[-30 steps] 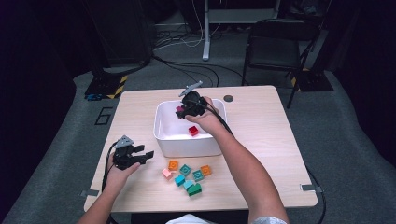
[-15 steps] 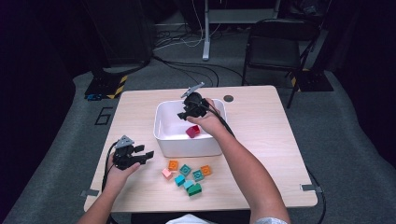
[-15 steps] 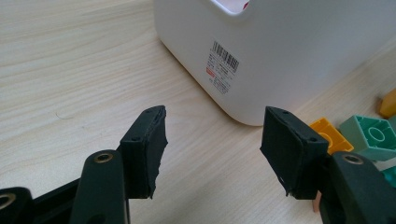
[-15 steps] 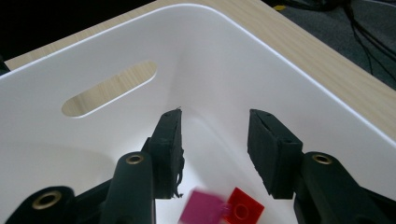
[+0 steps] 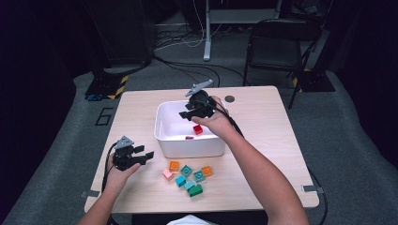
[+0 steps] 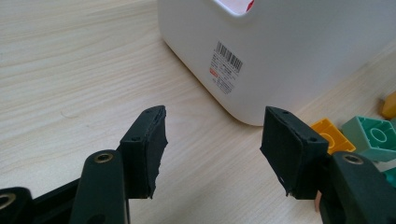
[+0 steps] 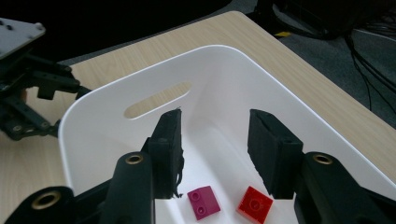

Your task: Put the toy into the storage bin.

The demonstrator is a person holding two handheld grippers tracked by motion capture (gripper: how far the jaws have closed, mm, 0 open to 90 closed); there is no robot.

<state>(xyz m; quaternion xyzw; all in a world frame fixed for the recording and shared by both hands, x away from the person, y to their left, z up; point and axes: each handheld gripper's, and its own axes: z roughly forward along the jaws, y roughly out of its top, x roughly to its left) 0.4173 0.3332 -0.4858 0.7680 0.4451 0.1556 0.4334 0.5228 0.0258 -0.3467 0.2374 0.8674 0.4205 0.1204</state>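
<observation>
bin (image 5: 187, 145), white, on wooden table (image 5: 263, 154); landmark for all entries below.

contents: red brick (image 7: 255, 204) and magenta brick (image 7: 204, 201) lying flat on the bin floor, just apart from each other.

stock outside: loose bricks (image 5: 187, 176) in orange, pink, teal and green, clustered on the table just in front of the bin's near wall.

right gripper (image 7: 214, 149): above the bin's interior, jaws having just been opening, now spread with nothing between them; both bricks lie below and clear of the pads.

left gripper (image 6: 212, 149): near the bin's left front corner, low over the table, jaws spread and empty.

hazards, judged: 
- right gripper's trailing cable or jaw may catch the bin rim on the way out and drag the bin into the loose cluster.
- left gripper, reaching across for a brick, may nudge neighbours, since the cluster is tight.
- orange brick (image 6: 329, 135) sits close to the bin wall, leaving little room for a jaw.
</observation>
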